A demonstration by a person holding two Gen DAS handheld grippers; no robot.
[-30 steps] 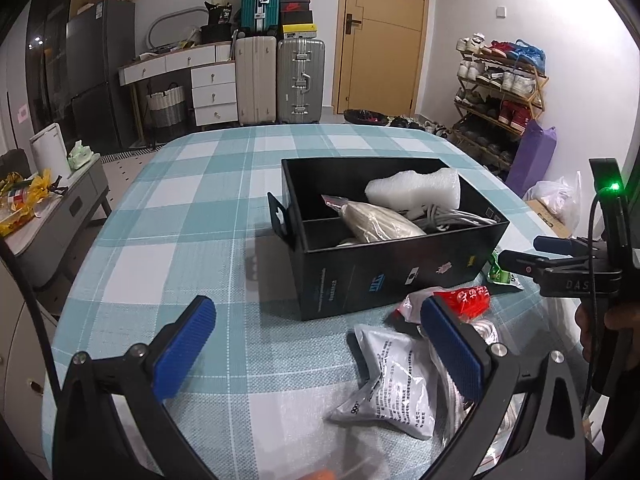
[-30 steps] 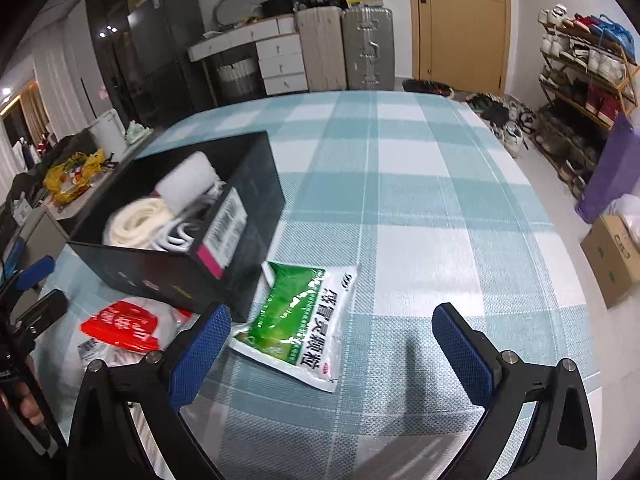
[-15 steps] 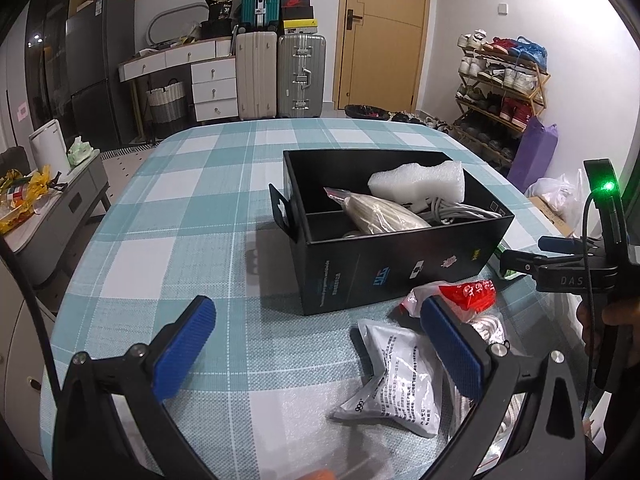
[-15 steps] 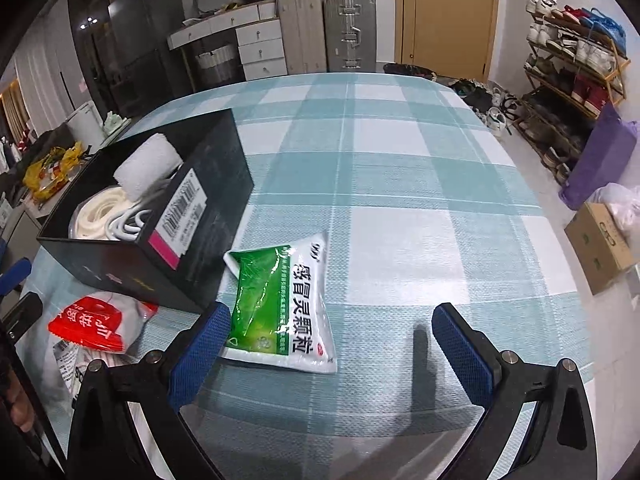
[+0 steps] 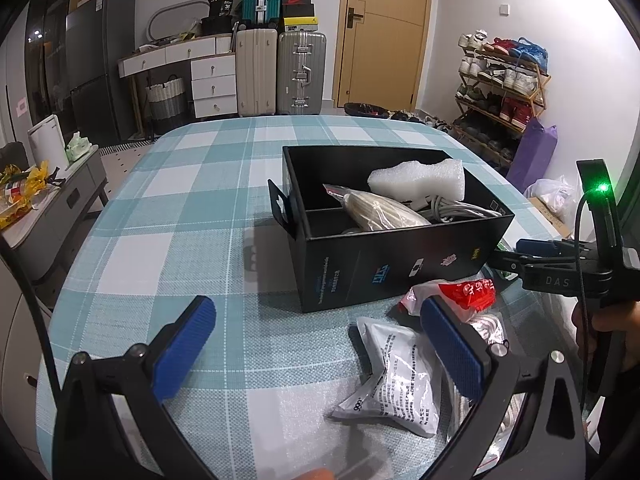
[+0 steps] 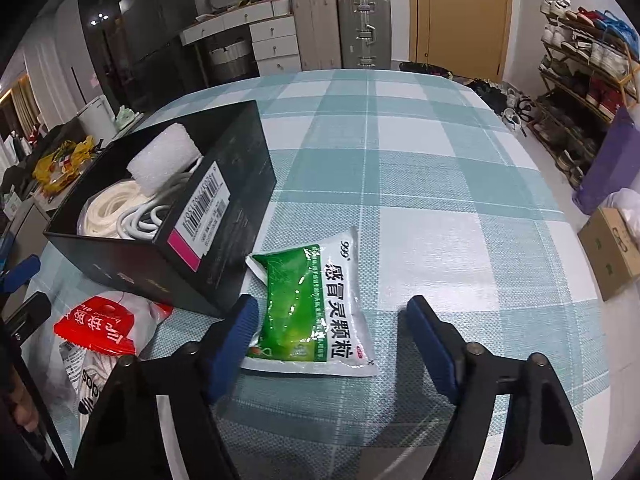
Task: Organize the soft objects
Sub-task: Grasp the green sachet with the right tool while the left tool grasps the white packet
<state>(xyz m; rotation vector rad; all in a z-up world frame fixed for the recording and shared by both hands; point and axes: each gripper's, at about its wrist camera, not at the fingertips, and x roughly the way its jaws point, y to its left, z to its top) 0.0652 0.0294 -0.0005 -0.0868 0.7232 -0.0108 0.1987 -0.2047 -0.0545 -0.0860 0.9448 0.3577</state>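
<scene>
Your right gripper (image 6: 328, 332): jaws closing around green sachet (image 6: 310, 312) on desk (image 6: 440, 184) beside black box (image 6: 224, 216), pads not yet pressing. Your left gripper (image 5: 316, 344): jaws wide, empty, above desk.

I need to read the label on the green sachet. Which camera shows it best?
The right wrist view: the green sachet lies flat between the closing right gripper fingers, print facing up. In the left wrist view only a sliver peeks out behind the black box.
</scene>
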